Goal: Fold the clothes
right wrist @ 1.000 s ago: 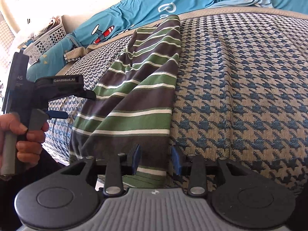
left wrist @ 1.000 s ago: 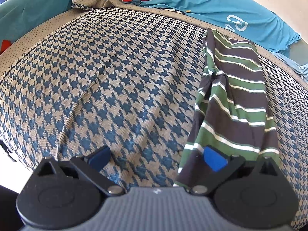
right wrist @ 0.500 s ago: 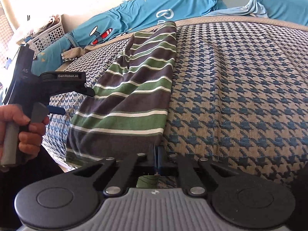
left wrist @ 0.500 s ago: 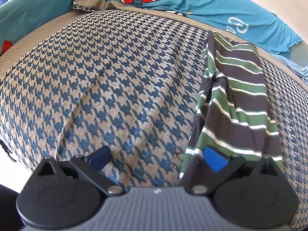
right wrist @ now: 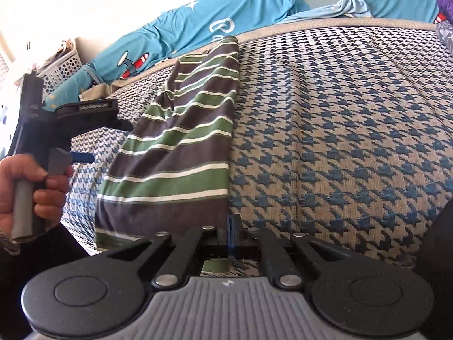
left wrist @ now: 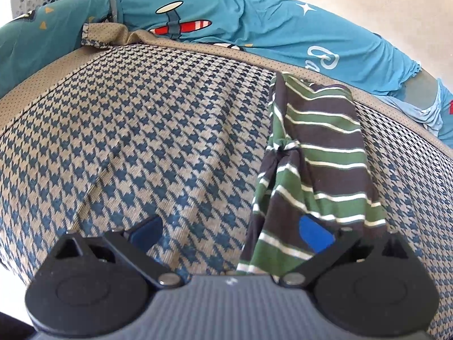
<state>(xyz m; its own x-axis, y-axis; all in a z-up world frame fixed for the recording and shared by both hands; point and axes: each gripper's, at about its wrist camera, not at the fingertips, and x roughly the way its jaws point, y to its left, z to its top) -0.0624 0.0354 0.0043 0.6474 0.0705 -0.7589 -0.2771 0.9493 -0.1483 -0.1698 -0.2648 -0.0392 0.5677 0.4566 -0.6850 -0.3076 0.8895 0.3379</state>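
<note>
Since a second ago the right gripper (right wrist: 232,228) has clamped the striped shirt's (right wrist: 181,153) near corner on the bed (right wrist: 339,141). The left gripper (left wrist: 230,229) remains spread wide, holding nothing. The shirt's near hem is cut off behind both grippers.

bright daylight | wall overexposed | strong fisheye edge warp | slightly soft, perhaps blur

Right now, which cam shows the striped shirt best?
Right wrist: the striped shirt lies in full length on the bed, its near corner pinched by the right hand-held gripper. Left wrist shows it bunched, its near end behind the gripper's own finger.
</note>
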